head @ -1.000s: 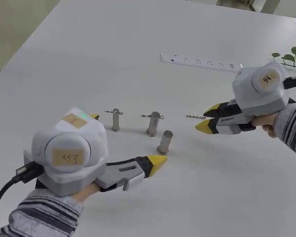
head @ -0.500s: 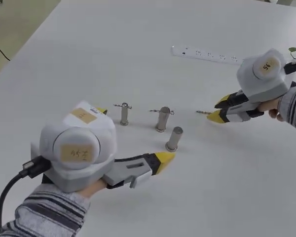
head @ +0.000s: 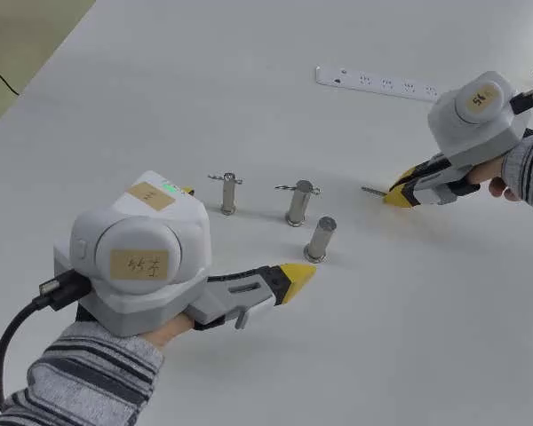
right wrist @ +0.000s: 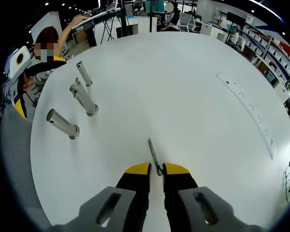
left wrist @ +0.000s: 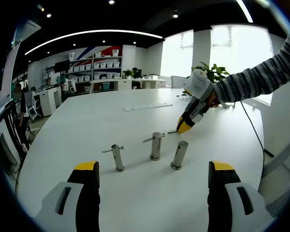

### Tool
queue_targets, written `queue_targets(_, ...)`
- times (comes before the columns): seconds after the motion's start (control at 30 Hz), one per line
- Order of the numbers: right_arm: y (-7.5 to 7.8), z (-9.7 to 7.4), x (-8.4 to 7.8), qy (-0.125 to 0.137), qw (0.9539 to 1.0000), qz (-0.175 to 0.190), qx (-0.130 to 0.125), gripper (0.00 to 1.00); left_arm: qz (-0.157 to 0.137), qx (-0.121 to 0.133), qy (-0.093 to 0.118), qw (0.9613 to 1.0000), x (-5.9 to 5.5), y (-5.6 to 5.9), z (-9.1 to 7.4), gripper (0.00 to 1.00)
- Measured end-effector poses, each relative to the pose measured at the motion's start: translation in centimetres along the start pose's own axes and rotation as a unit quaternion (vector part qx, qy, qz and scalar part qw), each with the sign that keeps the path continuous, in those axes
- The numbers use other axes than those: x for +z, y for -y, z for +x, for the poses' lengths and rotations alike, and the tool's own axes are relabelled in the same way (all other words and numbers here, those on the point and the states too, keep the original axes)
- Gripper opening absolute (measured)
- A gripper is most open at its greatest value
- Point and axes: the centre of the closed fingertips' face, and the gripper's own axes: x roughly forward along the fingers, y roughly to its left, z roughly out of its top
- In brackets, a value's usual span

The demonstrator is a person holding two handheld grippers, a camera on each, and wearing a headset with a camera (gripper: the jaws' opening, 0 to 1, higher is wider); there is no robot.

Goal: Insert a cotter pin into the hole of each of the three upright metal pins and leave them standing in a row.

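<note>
Head view shows three upright metal pins on the white table [head: 249, 89]. The bare pin [head: 320, 239], the one nearest the person, is the reference point here. The middle pin [head: 298, 203] stands just beyond it. The end pin [head: 228, 193] stands further off on the left gripper's side.

**Gripper state**
- The right gripper [right wrist: 157, 168] is well apart from the bare pin, with its tips low at the table. Its jaws are drawn almost together on the looped end of the loose cotter pin [right wrist: 153, 154], whose straight end projects forward.
- The left gripper [left wrist: 154, 169] sits near the bare pin on the person's side. Its jaws are spread wide and hold nothing.

**Step in hand (judged): fit the last cotter pin**
1. Brace the bare pin low on its shank with the left gripper. Unbraced, it is likely to topple.
2. Bring the cotter pin level with the cross hole.
3. Push straight along the hole axis. The hole's direction cannot be read from these views, so check it first.

**Holes and contents**
- Middle pin and end pin: each hole carries a fitted cotter [head: 287, 187] crosswise near the top.
- Bare pin: nothing projects from it.
</note>
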Motion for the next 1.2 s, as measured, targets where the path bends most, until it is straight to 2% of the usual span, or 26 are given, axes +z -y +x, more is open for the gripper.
queue_targets(0.07, 0.2, 0.0, -0.1, -0.003, 1.0, 0.0, -0.005, 0.0, 0.0, -0.003, -0.001, 1.0, -0.1, 0.1, 0.1, 0.92)
queue_targets(0.13, 0.3, 0.1, -0.2, -0.003, 1.0, -0.004, -0.007, 0.0, 0.0, -0.009, -0.007, 0.9999, -0.3, 0.4, 0.1, 0.9)
queue_targets(0.27, 0.1, 0.1, -0.2, -0.007, 0.9999, -0.004, -0.012, 0.0, 0.002, -0.009, -0.006, 0.9999, -0.3, 0.4, 0.0, 0.9)
queue_targets(0.4, -0.4, 0.1, 0.1, 0.013, 0.9998, 0.006, -0.012, 0.0, 0.0, -0.004, -0.006, 1.0, -0.4, 0.1, -0.1, 0.88)
queue_targets(0.63, -1.4, -1.1, 0.6, 0.035, 0.999, -0.012, -0.025, 0.0, 0.002, -0.003, -0.007, 1.0, -0.4, 0.3, -0.2, 0.85)
queue_targets(0.9, -3.8, -3.4, 2.2, 0.07, 0.9953, -0.059, -0.031, 0.0, 0.004, -0.018, -0.011, 0.9998, -0.5, 0.9, -0.1, 0.79)
queue_targets(1.07, -6.1, -4.7, 3.0, 0.085, 0.9912, -0.098, -0.027, 0.0, 0.001, -0.028, -0.012, 0.9995, -0.4, 1.3, -0.2, 0.72)
queue_targets(1.2, -7.7, -5.4, 3.7, 0.099, 0.9873, -0.121, -0.027, 0.0, 0.004, -0.034, -0.012, 0.9993, 0.0, 1.6, -0.2, 0.7)
